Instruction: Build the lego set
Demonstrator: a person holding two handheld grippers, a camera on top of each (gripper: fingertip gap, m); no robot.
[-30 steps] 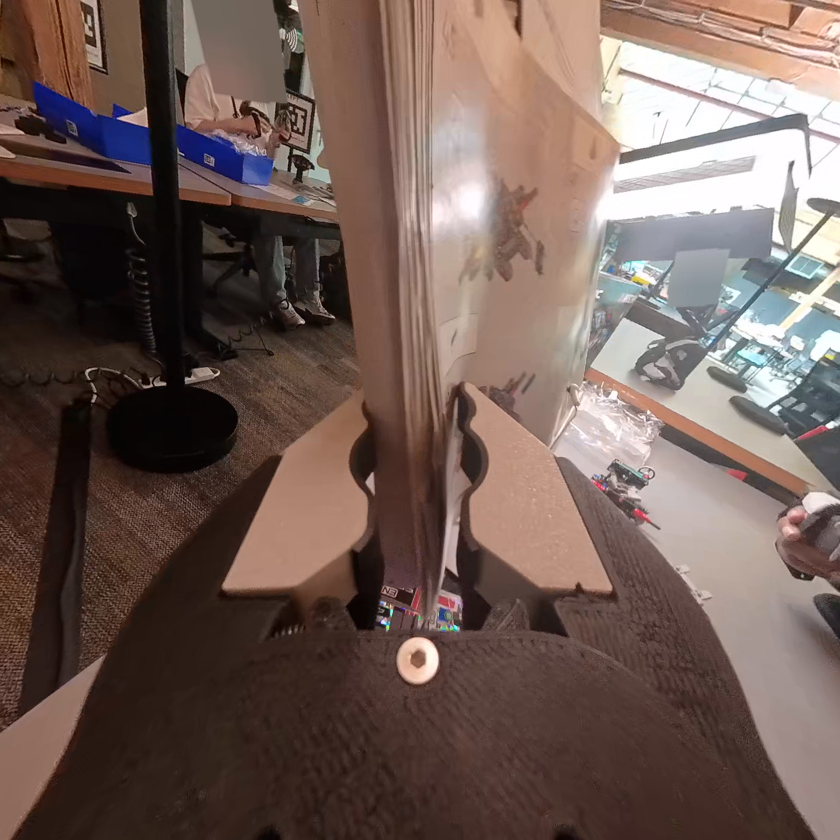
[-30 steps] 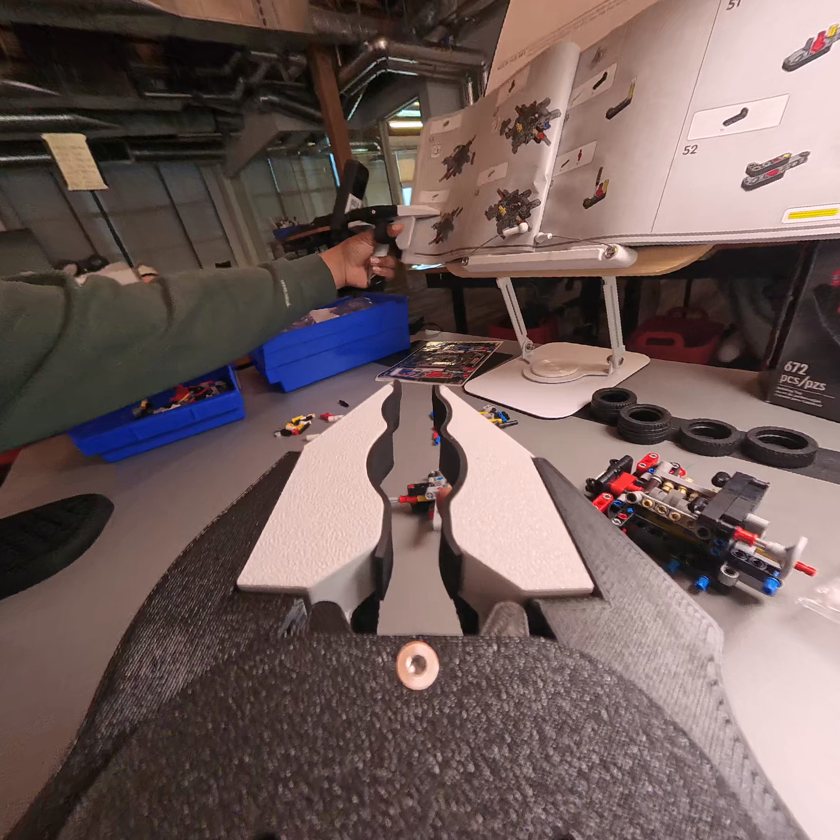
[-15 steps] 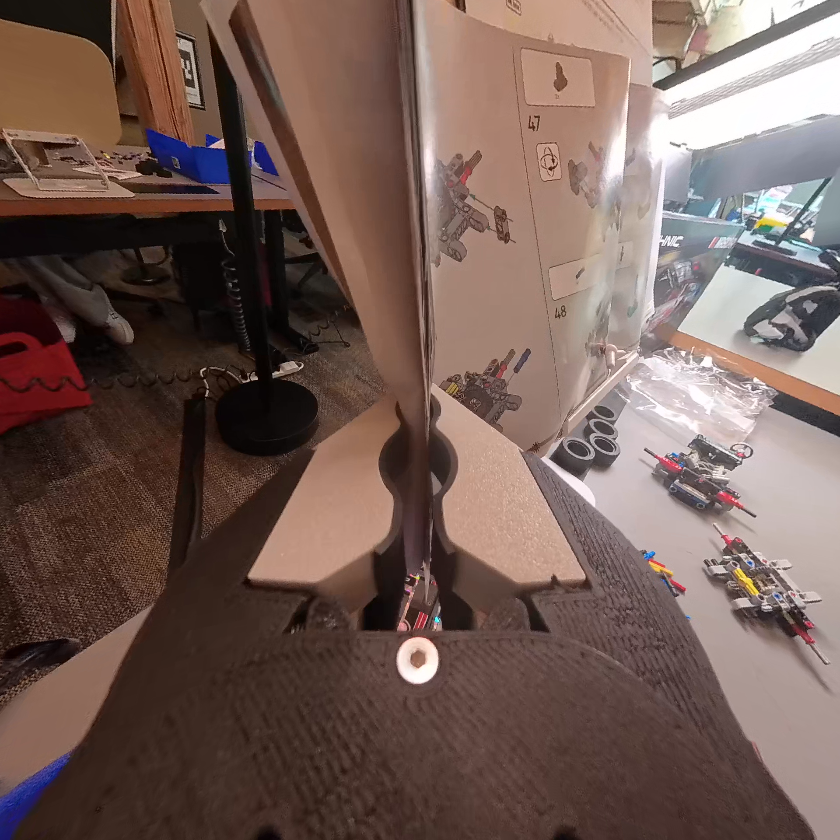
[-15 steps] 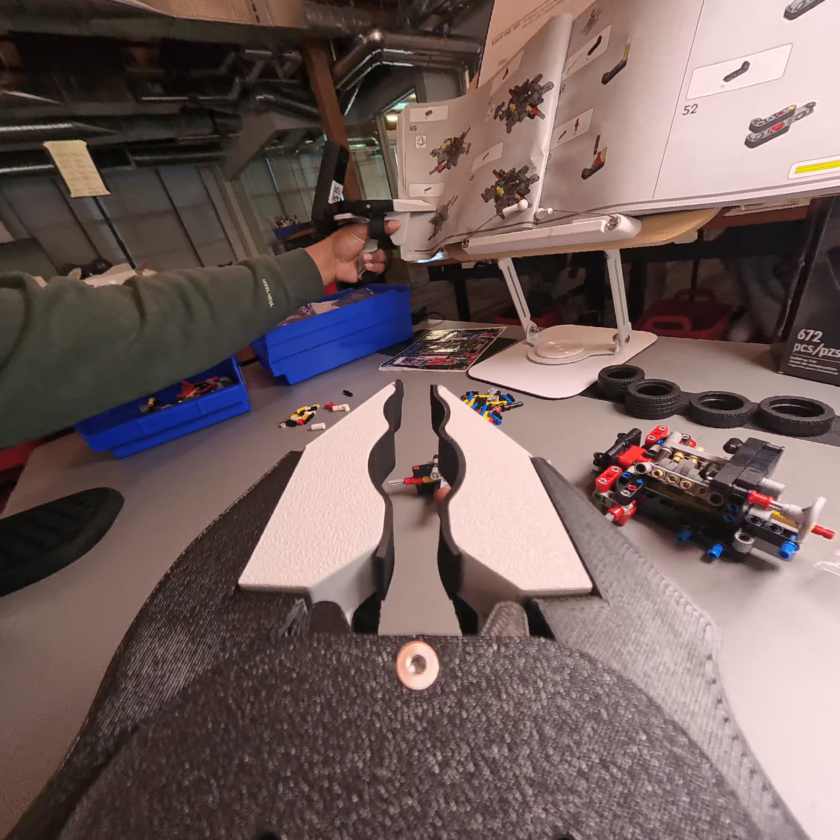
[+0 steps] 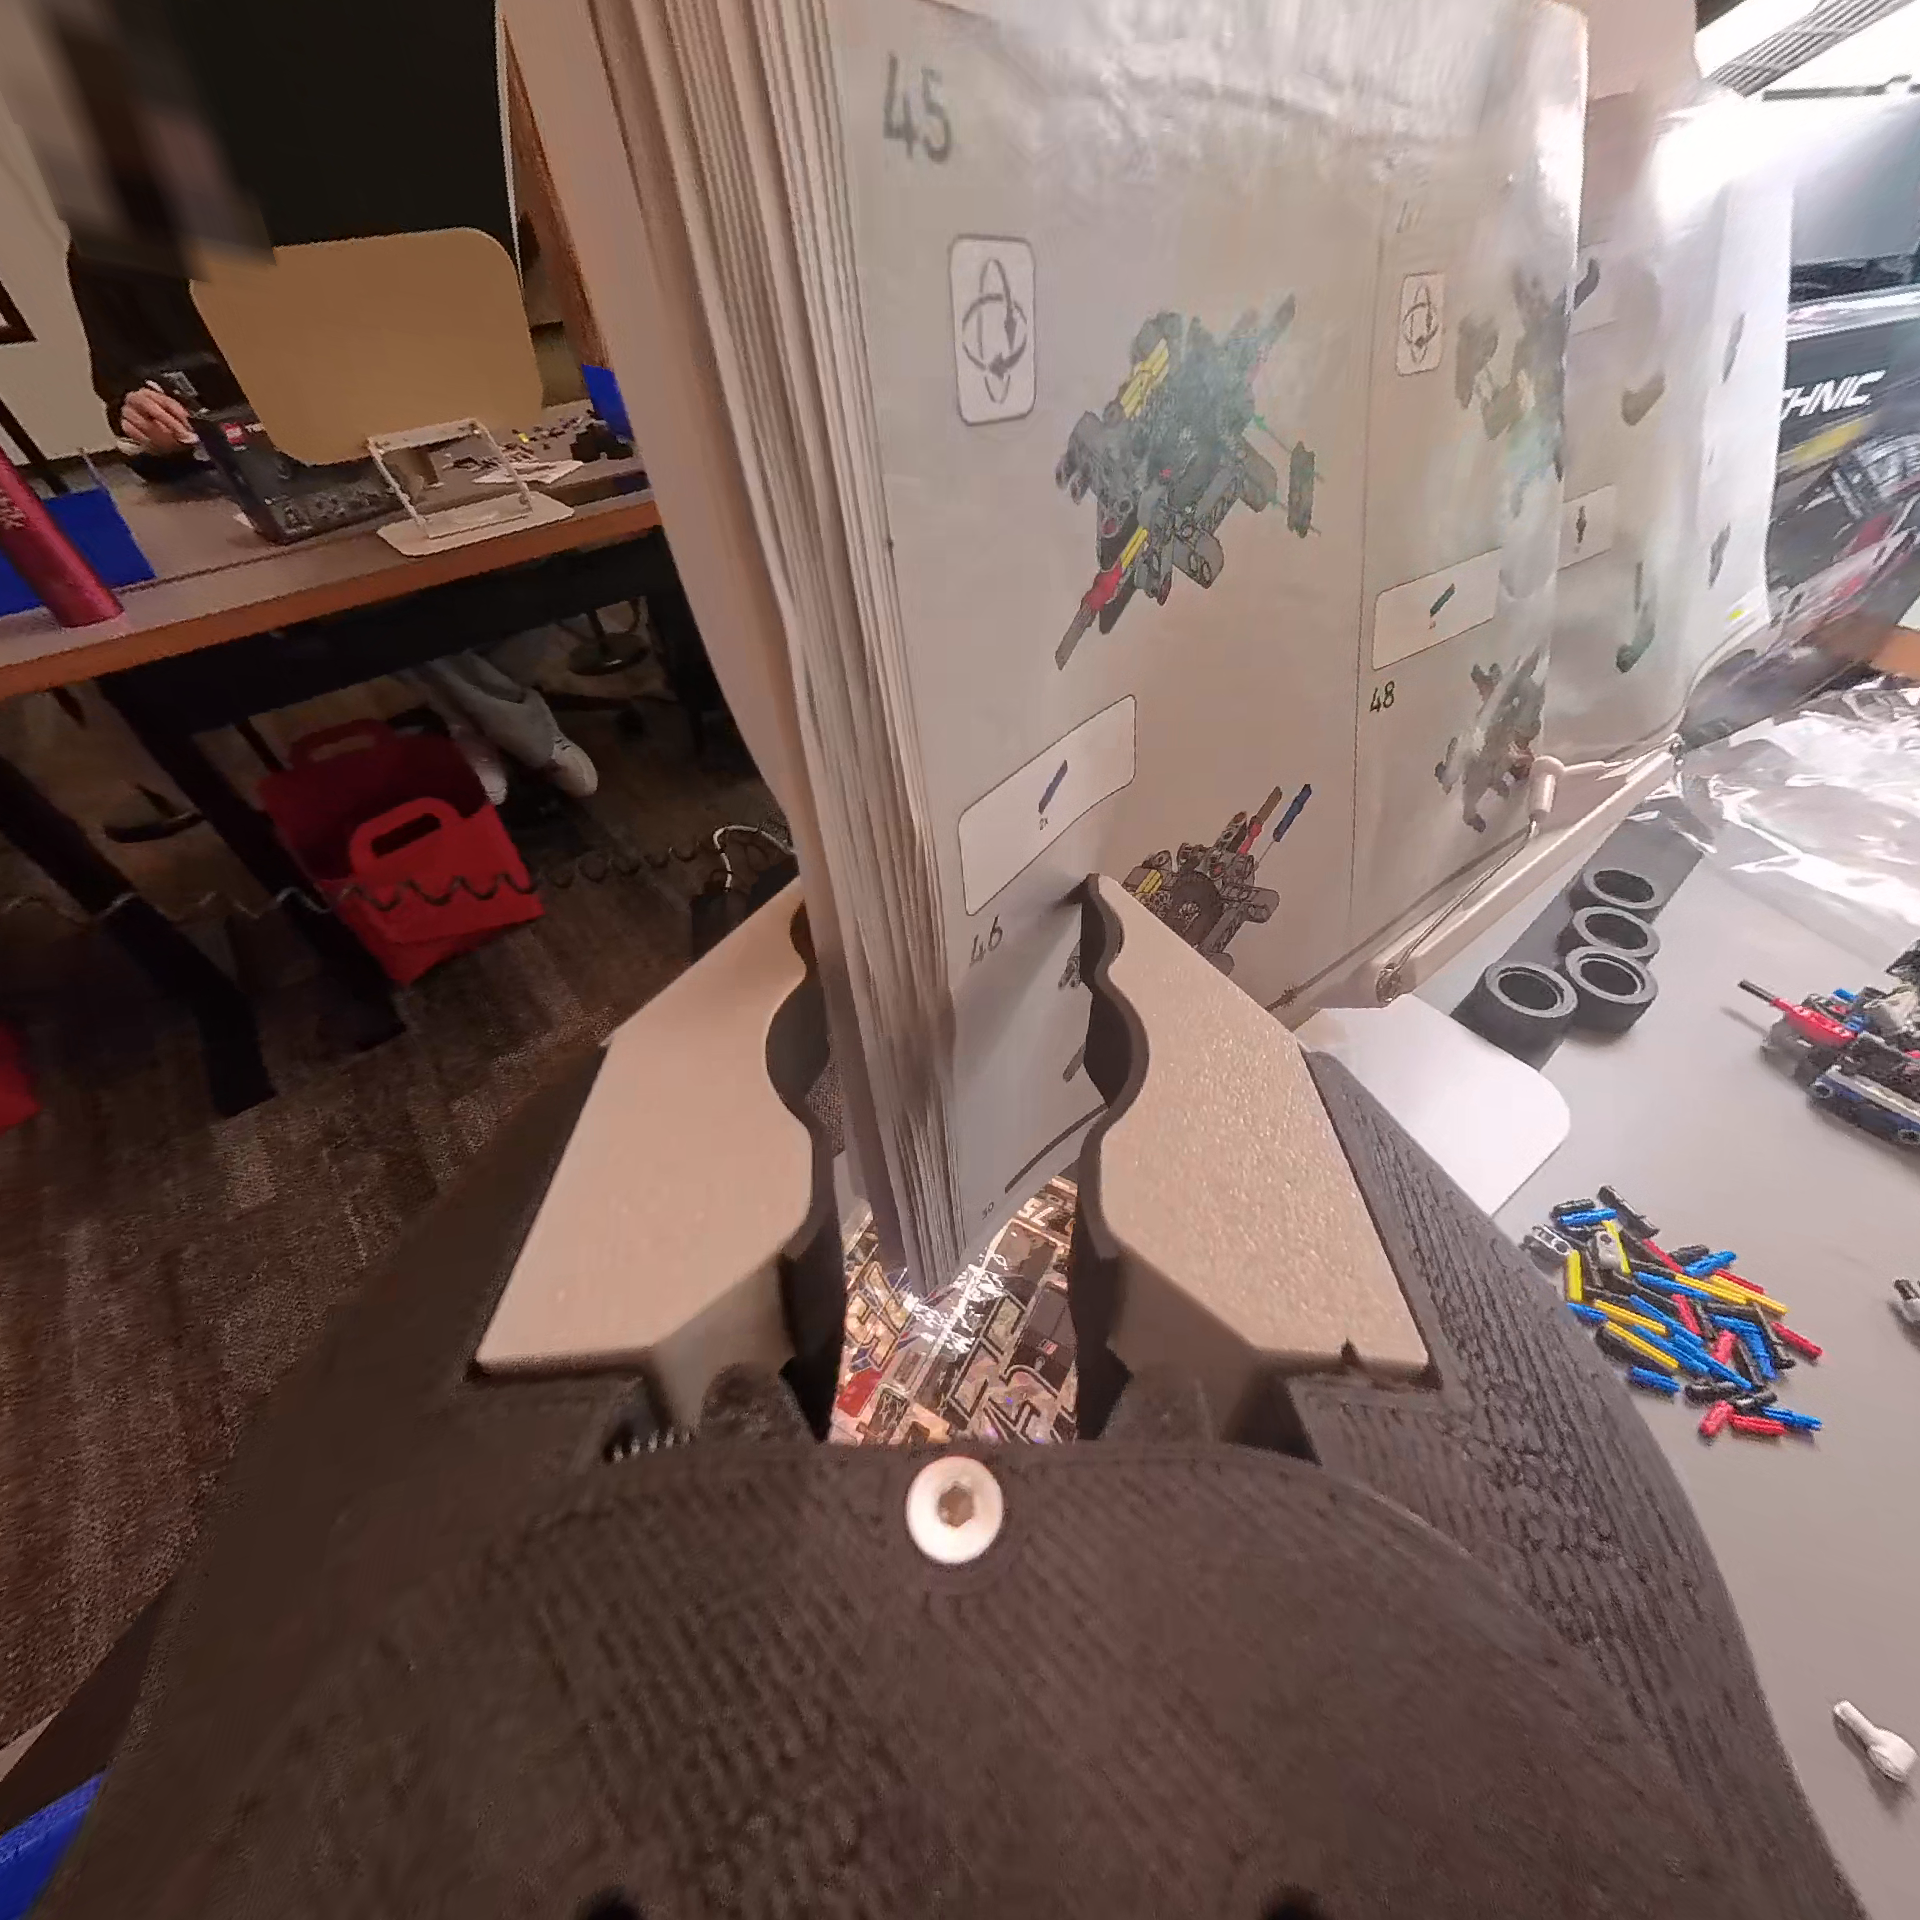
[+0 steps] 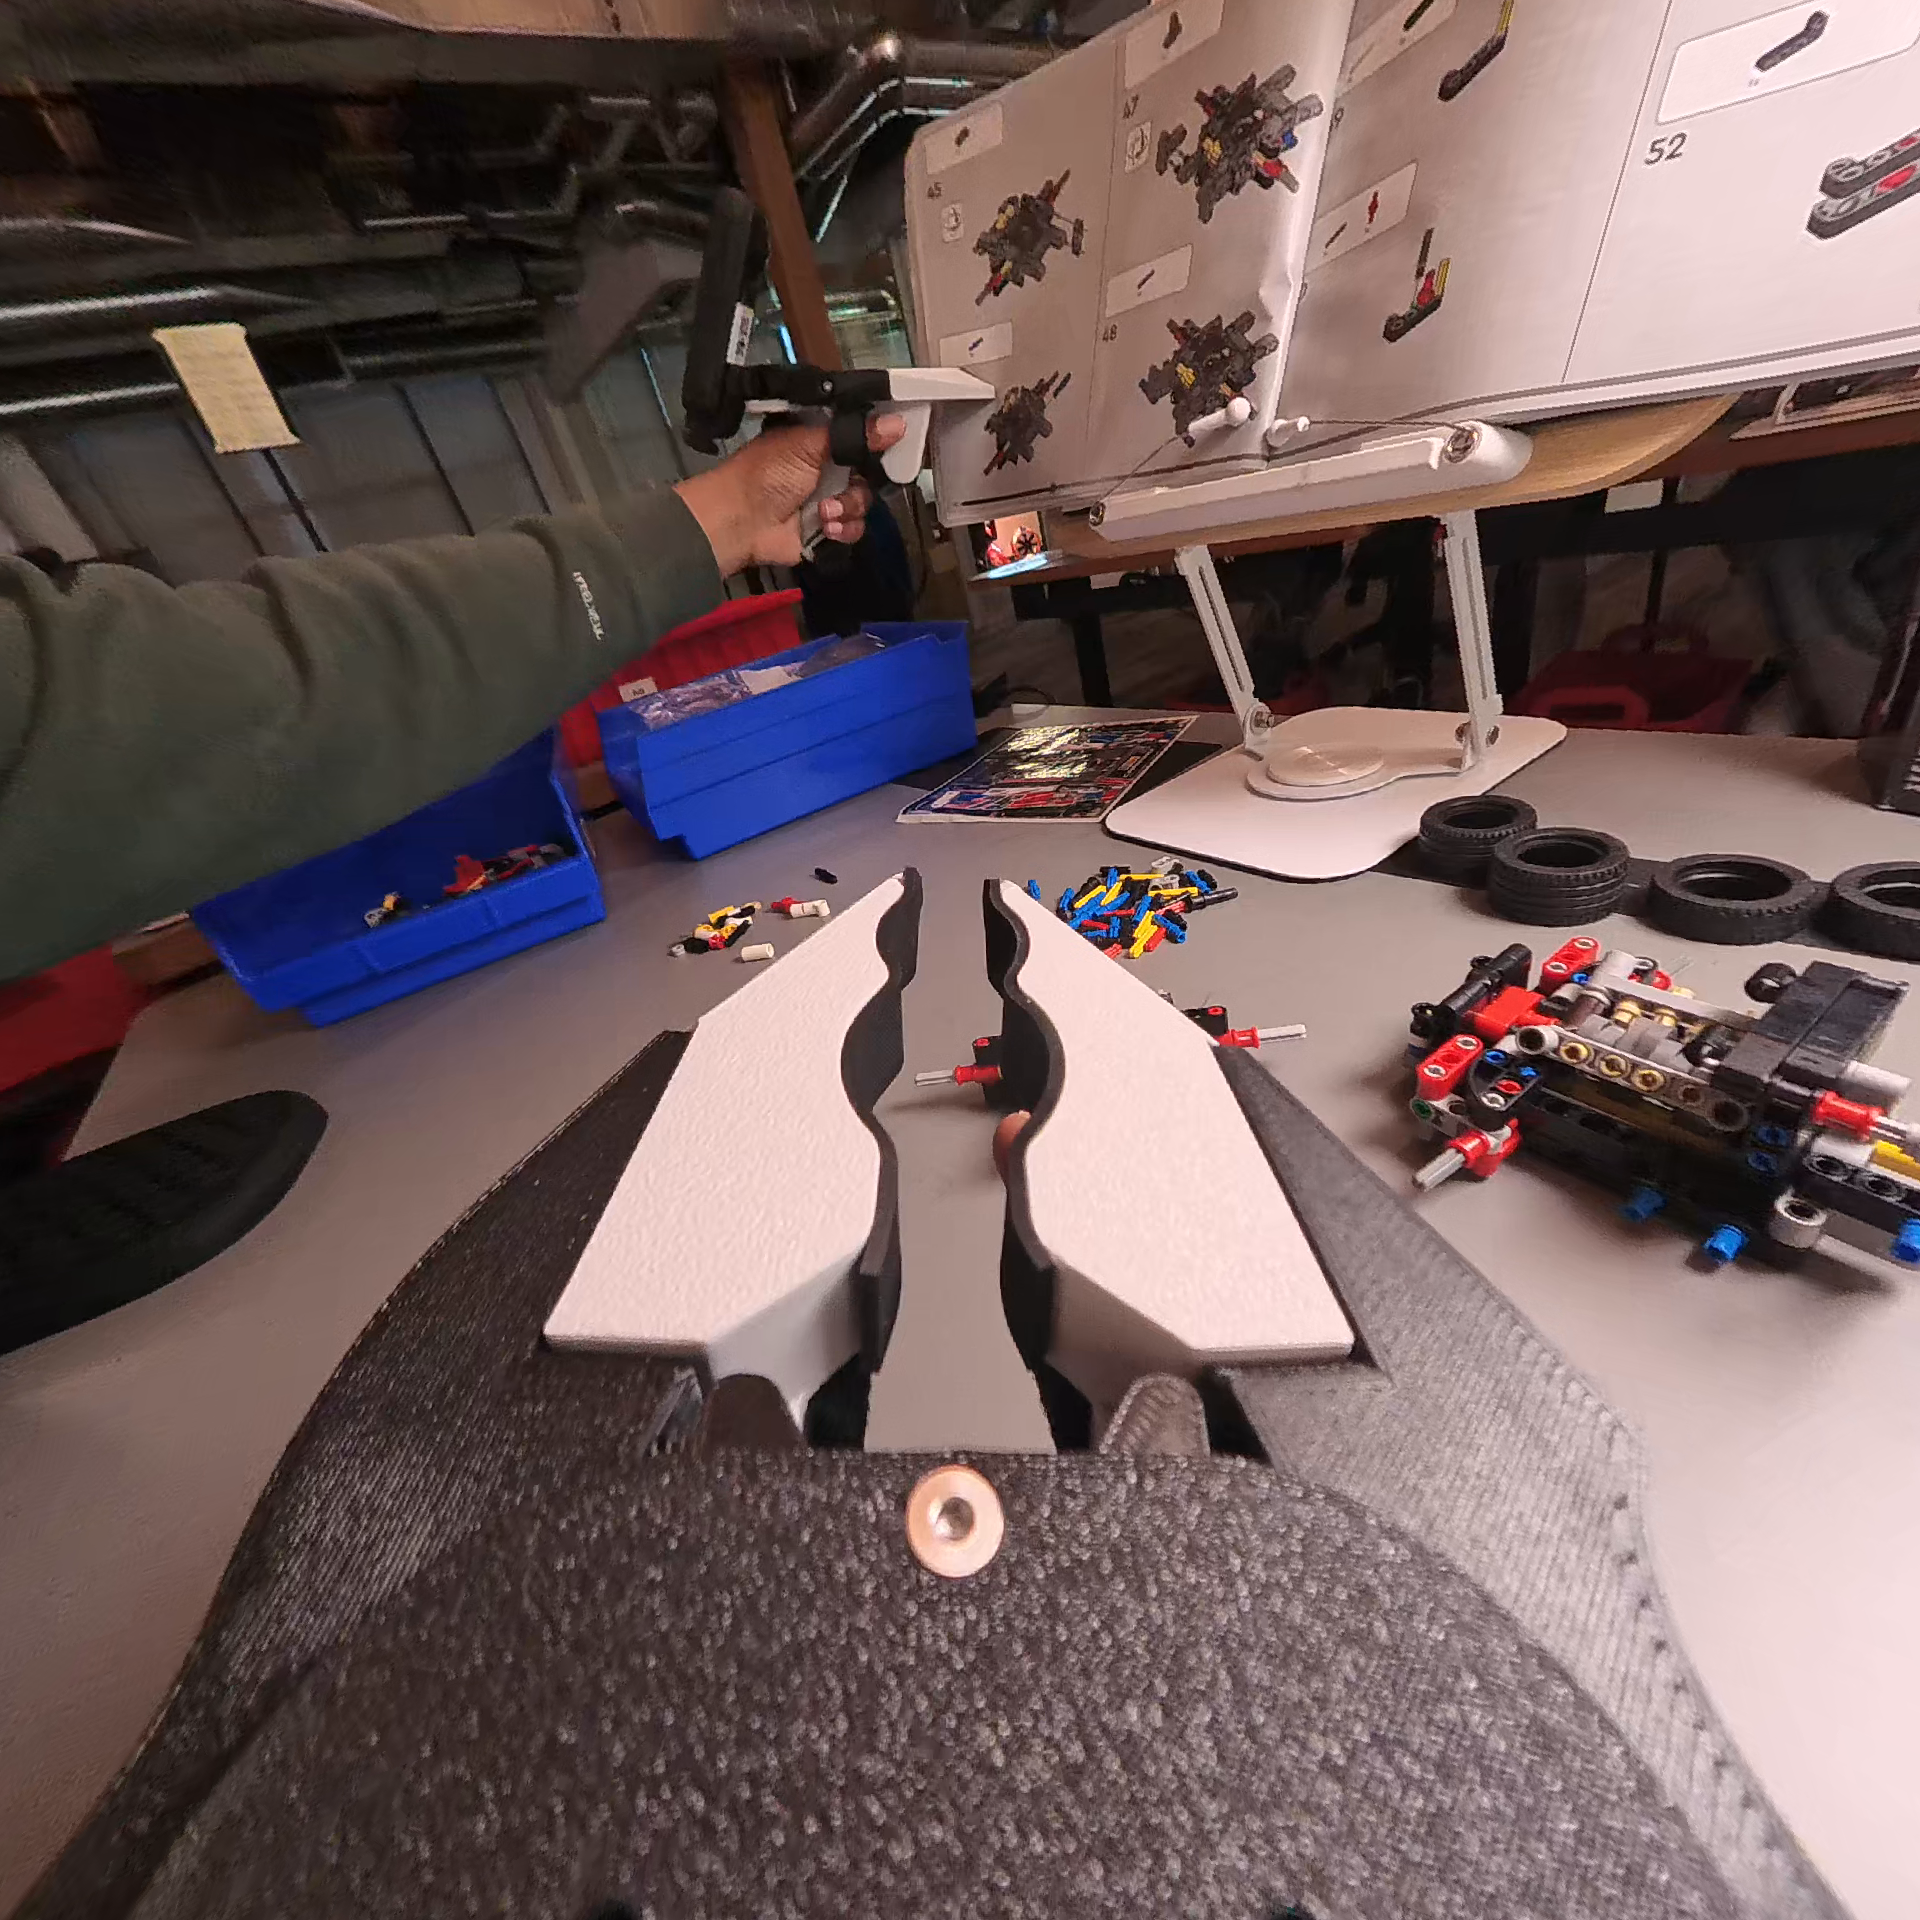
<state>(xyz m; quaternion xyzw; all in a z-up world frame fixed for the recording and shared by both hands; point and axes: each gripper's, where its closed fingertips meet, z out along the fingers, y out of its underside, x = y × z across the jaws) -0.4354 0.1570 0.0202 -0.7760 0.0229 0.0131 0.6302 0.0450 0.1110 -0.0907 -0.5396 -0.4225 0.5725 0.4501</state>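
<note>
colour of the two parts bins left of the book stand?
Both bins are solid blue; right wrist view shows them best.

Even indoor light; glare whitens the instruction booklet (image 5: 1226,436) pages, whose edges blur; wide-angle distortion bends both views' borders.

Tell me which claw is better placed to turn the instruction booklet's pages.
Left. The left claw is open astride the instruction booklet page edges on its stand. The right claw sits low over the grey table, apart from it.
</note>
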